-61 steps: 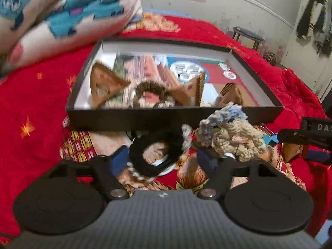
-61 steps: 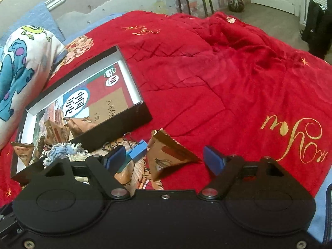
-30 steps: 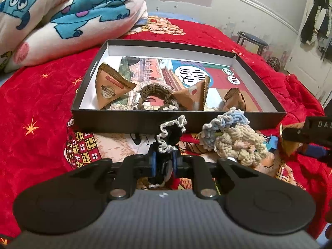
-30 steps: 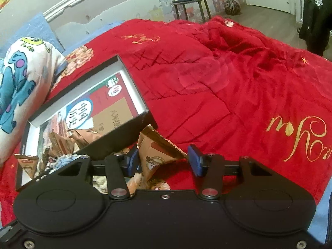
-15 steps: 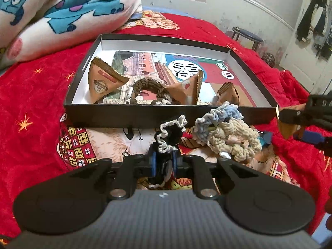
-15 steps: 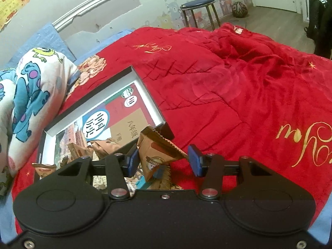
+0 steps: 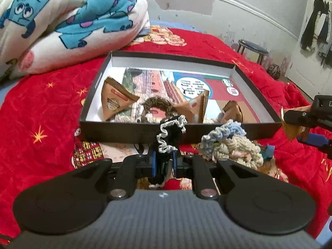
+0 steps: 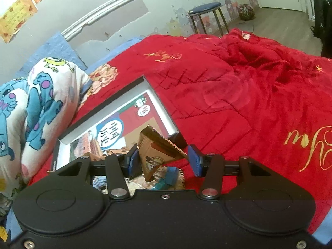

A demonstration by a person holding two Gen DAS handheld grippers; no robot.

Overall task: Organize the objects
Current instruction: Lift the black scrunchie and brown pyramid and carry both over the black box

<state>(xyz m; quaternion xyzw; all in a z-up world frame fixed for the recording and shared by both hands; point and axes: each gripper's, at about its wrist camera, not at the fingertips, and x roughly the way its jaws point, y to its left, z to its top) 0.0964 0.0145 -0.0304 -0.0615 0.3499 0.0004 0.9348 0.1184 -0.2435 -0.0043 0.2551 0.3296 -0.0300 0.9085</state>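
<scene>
Scrunchie, black with white trim, is clenched in your left tool, just before the black box on the red bed. Your right tool grips a brown triangular packet over the box corner.

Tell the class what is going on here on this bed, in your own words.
A person is tidying small things into a black box on a red blanket, using handheld tongs. The left tongs grip a black scrunchie with white trim just in front of the box. The right tongs hold a brown triangular packet near the box's corner. Similar packets and a brown scrunchie already lie inside; a blue and beige scrunchie pile waits outside.
</scene>
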